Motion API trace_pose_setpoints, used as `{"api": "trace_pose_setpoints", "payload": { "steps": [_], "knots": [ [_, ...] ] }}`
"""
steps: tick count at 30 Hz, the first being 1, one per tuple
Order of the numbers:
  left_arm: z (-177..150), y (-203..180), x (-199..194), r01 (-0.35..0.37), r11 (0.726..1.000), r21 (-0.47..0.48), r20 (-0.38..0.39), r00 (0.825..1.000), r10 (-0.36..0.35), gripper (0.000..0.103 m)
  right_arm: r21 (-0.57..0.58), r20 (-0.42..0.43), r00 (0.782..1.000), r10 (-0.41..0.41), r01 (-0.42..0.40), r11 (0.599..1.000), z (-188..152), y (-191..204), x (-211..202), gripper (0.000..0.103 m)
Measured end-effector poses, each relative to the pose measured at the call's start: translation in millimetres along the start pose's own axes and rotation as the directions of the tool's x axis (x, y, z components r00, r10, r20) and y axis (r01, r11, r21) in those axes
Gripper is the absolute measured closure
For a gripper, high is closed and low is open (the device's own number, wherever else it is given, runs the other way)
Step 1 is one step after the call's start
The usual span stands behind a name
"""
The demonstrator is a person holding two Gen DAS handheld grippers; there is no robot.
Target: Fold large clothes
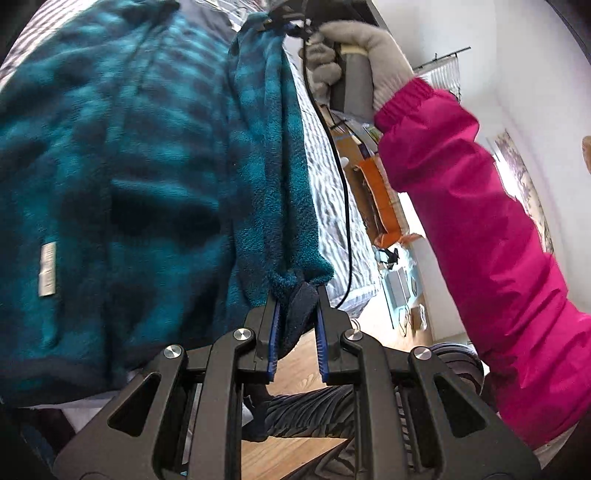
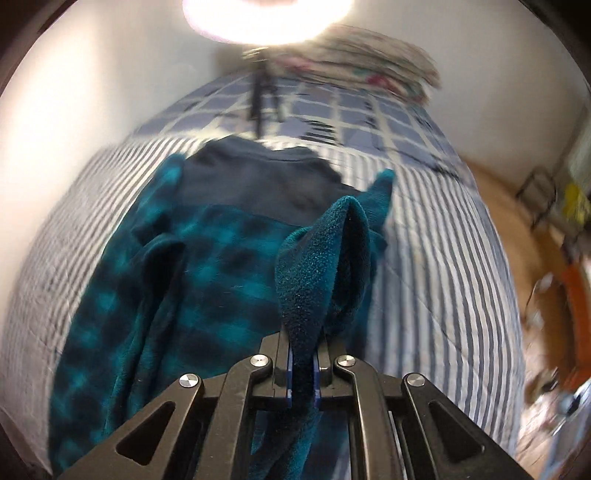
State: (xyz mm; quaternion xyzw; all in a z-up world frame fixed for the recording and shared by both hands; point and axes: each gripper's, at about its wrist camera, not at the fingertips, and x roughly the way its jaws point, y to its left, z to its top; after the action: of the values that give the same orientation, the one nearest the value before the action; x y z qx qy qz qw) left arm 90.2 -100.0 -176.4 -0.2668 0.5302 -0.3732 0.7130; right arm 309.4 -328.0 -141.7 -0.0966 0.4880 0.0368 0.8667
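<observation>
Looking through the left wrist view, I saw the left tongs (image 1: 298, 295) pinching a dark-trimmed corner of the teal plaid fleece (image 1: 129, 166), the blue pads pressed into thick cloth. The garment lay spread on the striped bedcover (image 1: 332, 192), one long edge lifted taut between my two grips. Farther up that edge the right tongs (image 1: 286, 22) held the other end, carried by a gloved hand (image 1: 354, 55) with a pink sleeve (image 1: 480, 221) behind it; from there I could not tell how their jaws stood. A small pale label (image 1: 47, 268) was sewn on the fleece, but its writing was too blurred to read. In the right wrist view the right tongs (image 2: 303, 369) were pressed together on a folded ridge of the fleece (image 2: 207, 266), which rose from between the pads. The body of the garment lay flat on the bedcover (image 2: 443, 277), its dark yoke toward the far end. To my mind, the fold would go best if both grips travelled level and together across the body, keeping the edge straight, neither sagging nor stretched, and set it down square before letting go. I found no brand name in either view.
</observation>
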Motion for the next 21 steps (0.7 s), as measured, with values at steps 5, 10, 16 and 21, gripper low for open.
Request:
{"api": "trace_pose_setpoints", "payload": {
  "steps": [5,10,16,21],
  "knots": [
    [-1.3,23.7,-14.8,-0.027,0.998,-0.053,0.017,0.999,0.028,0.089,-0.125,-0.019,1.0,-0.014,0.012,0.992,5.5,61.7,22.6,0.098],
    [-3.8,42.3,-18.0,-0.054,0.994,-0.09,0.016,0.998,0.056,0.089,-0.178,-0.052,0.998,-0.026,0.016,0.984,0.4,96.0,50.4,0.098],
    [-8.3,43.8,-20.1,-0.073,0.994,-0.081,0.014,0.997,0.074,0.089,-0.185,-0.056,0.998,-0.009,-0.001,0.983,-3.0,104.3,66.8,0.098],
    [-3.1,31.4,-19.5,-0.084,0.994,-0.063,0.014,0.996,0.085,0.089,-0.072,-0.047,0.958,0.283,-0.286,0.956,0.8,73.6,41.3,0.075]
  ]
}}
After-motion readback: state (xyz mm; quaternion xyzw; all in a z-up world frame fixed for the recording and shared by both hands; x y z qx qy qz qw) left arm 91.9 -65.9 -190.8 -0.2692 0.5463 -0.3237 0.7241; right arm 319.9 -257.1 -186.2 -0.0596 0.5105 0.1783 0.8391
